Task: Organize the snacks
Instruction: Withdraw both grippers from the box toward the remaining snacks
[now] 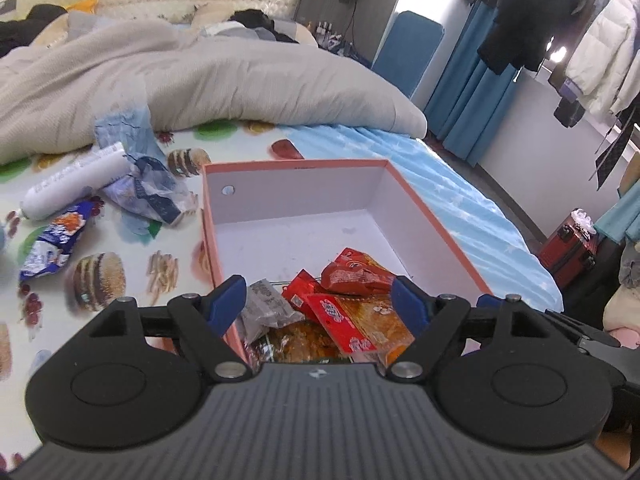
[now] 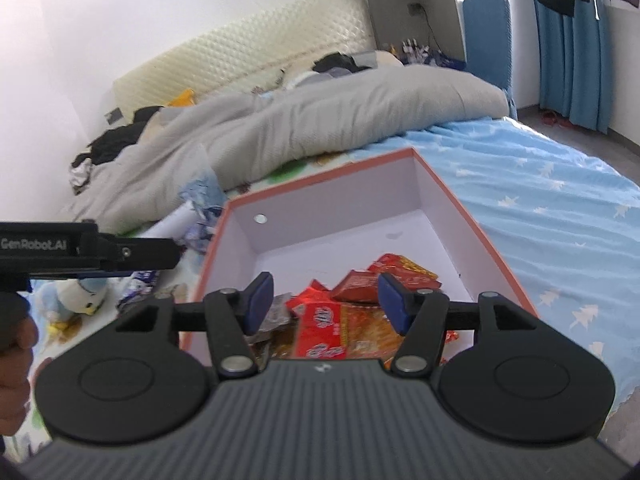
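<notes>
The left gripper [image 1: 318,300] hangs over the near end of the box [image 1: 424,204] with its blue pads spread apart and nothing between them. The right gripper [image 2: 325,302] hovers over the same near end, its jaws also apart and holding nothing. Below both lies a pile of snacks in the box's near end: red packets [image 1: 352,276], a grey packet [image 1: 266,308] on the left of the pile, and an orange-and-red packet [image 2: 332,328] nearest the grippers. The far half of the box floor is bare white.

More snacks lie outside the box on its left: a blue and white packet [image 1: 54,240], a white tube-shaped pack [image 1: 76,180], and a crumpled blue wrapper [image 1: 148,192] just beside the box's left wall. In the right wrist view the left gripper's black body [image 2: 88,250] shows at the left edge.

The box sits on a bed with a food-printed sheet [image 1: 100,276] on the left and a blue starred sheet [image 2: 552,216] on the right. A grey duvet [image 1: 180,80] is heaped at the far side before a cream headboard [image 2: 248,44]. Blue curtains [image 1: 476,80] and hanging coats [image 1: 600,36] stand at the far right
</notes>
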### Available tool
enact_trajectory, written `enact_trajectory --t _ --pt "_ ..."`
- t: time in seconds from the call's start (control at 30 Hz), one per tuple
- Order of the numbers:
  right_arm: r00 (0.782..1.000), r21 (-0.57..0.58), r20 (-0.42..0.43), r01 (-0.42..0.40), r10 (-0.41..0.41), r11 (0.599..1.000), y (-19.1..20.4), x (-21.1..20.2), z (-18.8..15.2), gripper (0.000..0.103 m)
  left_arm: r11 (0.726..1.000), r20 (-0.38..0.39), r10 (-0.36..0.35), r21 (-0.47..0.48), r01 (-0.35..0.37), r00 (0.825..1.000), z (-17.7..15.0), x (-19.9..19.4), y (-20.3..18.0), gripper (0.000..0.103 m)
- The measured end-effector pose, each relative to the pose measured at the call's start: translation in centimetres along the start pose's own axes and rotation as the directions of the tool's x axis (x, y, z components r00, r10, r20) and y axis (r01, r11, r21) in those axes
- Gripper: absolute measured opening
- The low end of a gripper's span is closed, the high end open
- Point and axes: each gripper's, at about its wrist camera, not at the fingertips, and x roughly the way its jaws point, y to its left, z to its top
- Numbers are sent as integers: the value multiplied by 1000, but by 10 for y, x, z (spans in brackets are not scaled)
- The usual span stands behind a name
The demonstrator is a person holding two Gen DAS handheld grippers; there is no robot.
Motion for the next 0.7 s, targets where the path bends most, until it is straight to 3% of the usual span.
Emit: enact_trajectory --t 0.4,0.7 --pt "997 -40 43 -60 62 997 34 -71 -22 61 998 73 53 -33 -51 996 -49 -99 -2 83" --pt "991 -114 49 -118 124 986 55 -108 -46 61 992 102 101 -81 -93 990 -91 -151 -2 83"
